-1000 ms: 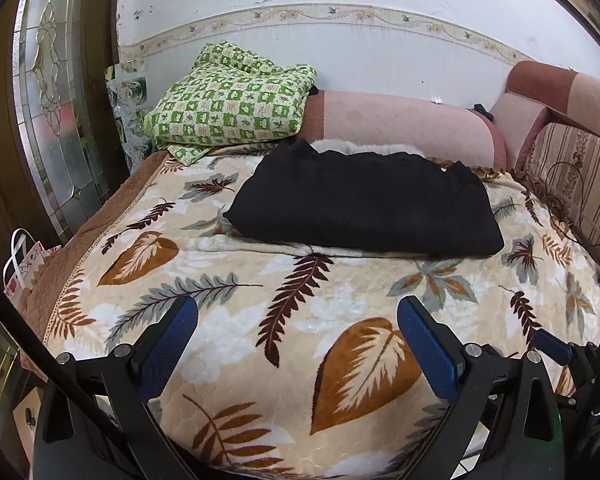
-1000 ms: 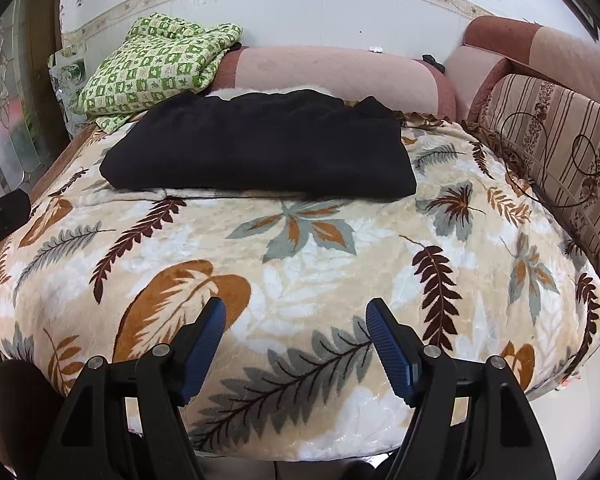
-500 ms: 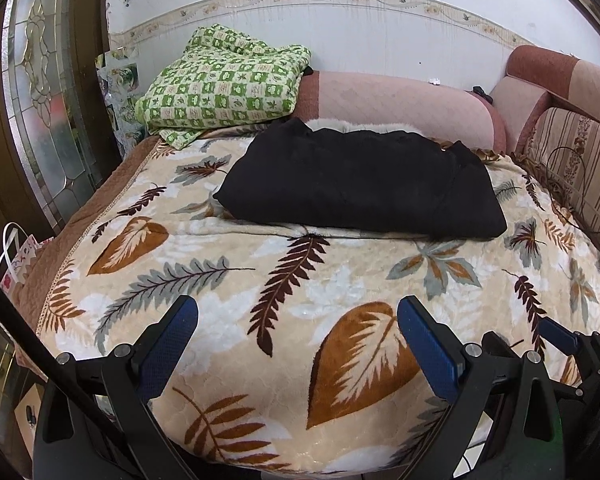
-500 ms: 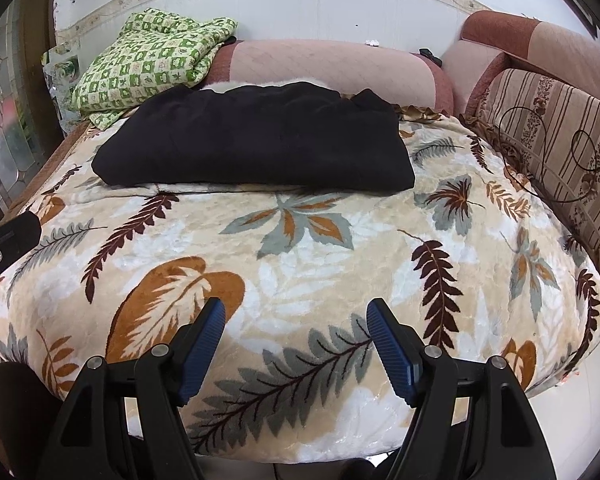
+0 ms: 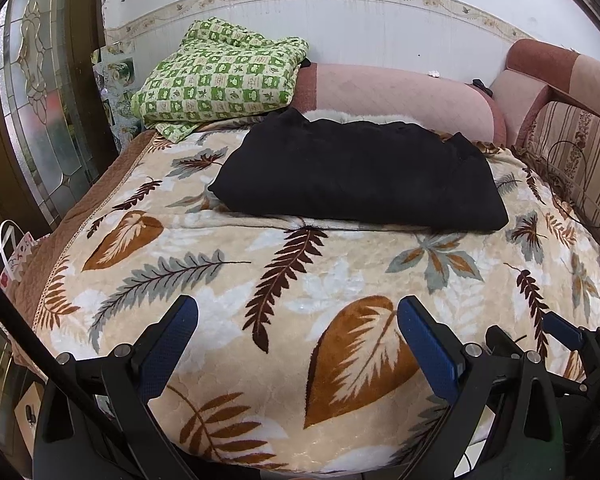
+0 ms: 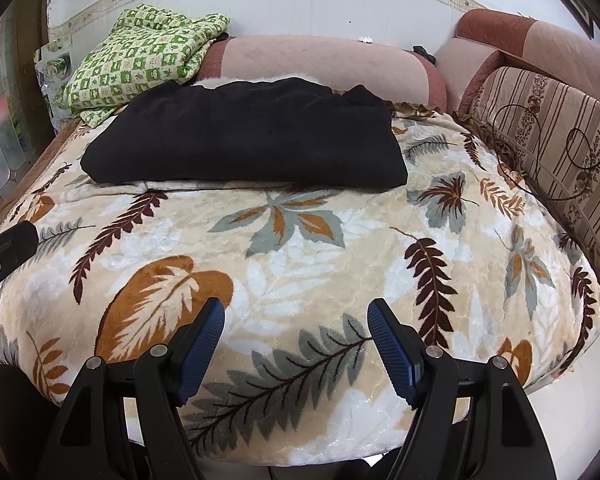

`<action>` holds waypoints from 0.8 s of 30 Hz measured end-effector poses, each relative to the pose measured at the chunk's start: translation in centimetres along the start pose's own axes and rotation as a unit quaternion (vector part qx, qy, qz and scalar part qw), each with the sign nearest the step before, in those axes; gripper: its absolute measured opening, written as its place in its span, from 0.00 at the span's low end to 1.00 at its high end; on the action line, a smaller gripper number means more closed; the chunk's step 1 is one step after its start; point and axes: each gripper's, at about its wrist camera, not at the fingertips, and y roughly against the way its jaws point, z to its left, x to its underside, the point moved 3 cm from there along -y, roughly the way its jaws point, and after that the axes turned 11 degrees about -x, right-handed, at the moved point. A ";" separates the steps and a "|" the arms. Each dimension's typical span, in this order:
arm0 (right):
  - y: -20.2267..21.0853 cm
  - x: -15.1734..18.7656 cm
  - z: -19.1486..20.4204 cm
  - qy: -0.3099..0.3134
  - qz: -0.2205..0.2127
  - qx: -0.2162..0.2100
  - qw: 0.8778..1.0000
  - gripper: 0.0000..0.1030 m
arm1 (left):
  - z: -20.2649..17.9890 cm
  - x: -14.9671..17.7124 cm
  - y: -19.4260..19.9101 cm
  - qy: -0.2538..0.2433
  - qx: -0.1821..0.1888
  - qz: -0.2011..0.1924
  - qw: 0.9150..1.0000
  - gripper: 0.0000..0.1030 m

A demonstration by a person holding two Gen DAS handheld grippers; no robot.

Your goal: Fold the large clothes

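- The black garment [image 5: 360, 176] lies in a folded slab at 12 o'clock on the leaf blanket [image 5: 300, 280], near the pink bolster [image 5: 396, 96].
- My left tongs [image 5: 298, 336] and right tongs [image 6: 296, 340] gape, released, holding nothing.
- I'd reach for its near corners, pinching every layer.

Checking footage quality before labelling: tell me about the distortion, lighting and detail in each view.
Left wrist view: strong fisheye bowing, dark vignette at the corners, the leaf-print blanket sharp and evenly lit, the black garment too dark to show its folds. Right wrist view: same curvature, the wall border arched, soft light, little shadow, the right tongs crisp.
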 end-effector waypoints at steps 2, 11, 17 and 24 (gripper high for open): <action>0.0 0.0 0.1 0.002 -0.001 0.001 1.000 0.76 | 0.0 0.0 0.0 0.000 0.000 0.001 1.000 0.97; -0.1 0.1 0.5 0.016 0.000 0.010 1.000 0.77 | 0.1 0.2 -0.2 -0.001 -0.001 0.003 1.000 0.97; 0.0 0.1 0.4 0.016 -0.004 0.013 1.000 0.78 | 0.0 0.2 -0.2 -0.001 0.001 0.004 1.000 0.97; 0.0 0.1 0.1 0.013 -0.005 0.016 1.000 0.78 | 0.0 0.8 -0.4 -0.002 0.002 0.005 1.000 0.97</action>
